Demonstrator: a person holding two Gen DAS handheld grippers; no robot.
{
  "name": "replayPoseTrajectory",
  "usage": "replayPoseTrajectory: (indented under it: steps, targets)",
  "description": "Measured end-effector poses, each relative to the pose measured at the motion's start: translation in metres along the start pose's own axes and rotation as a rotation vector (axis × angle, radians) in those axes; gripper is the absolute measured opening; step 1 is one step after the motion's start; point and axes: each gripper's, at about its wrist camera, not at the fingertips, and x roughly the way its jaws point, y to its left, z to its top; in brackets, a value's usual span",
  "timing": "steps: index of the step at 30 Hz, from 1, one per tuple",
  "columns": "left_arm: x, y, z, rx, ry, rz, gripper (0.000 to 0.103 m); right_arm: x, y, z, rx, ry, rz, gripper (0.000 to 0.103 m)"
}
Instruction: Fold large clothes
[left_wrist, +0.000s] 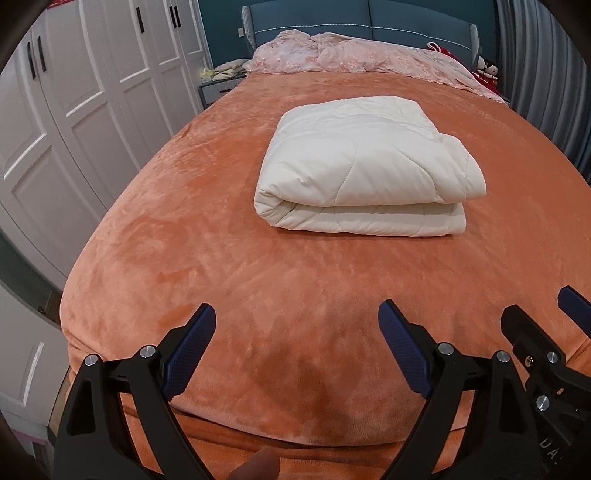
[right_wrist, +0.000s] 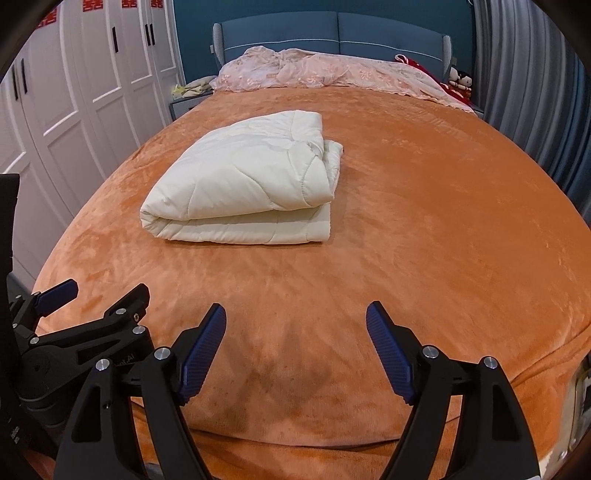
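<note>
A cream quilted comforter (left_wrist: 365, 166) lies folded into a thick rectangular bundle in the middle of the orange bed cover (left_wrist: 221, 266); the right wrist view shows the comforter (right_wrist: 243, 184) left of centre. My left gripper (left_wrist: 297, 314) hovers open over the near edge of the bed, well short of the bundle, with nothing between its blue pads. My right gripper (right_wrist: 295, 314) stands open beside it, also empty and apart from the comforter. Each gripper shows at the edge of the other's view: the right gripper (left_wrist: 546, 314) low on the right, the left gripper (right_wrist: 103, 288) low on the left.
A rumpled pink floral blanket (left_wrist: 351, 55) lies along the blue headboard (left_wrist: 369, 22). White wardrobe doors (left_wrist: 74, 103) line the left side, grey curtains (right_wrist: 535, 92) the right. A nightstand (left_wrist: 218, 88) with items stands at the bed's far left, and stuffed toys (right_wrist: 460, 83) at the far right.
</note>
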Motion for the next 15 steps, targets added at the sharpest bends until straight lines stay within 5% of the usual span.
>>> replayPoseTrajectory:
  steps: [15]
  targets:
    - [-0.014, 0.006, -0.009, -0.001, -0.032, 0.033, 0.087, -0.013, 0.006, -0.008, -0.012, -0.025, -0.013, 0.076]
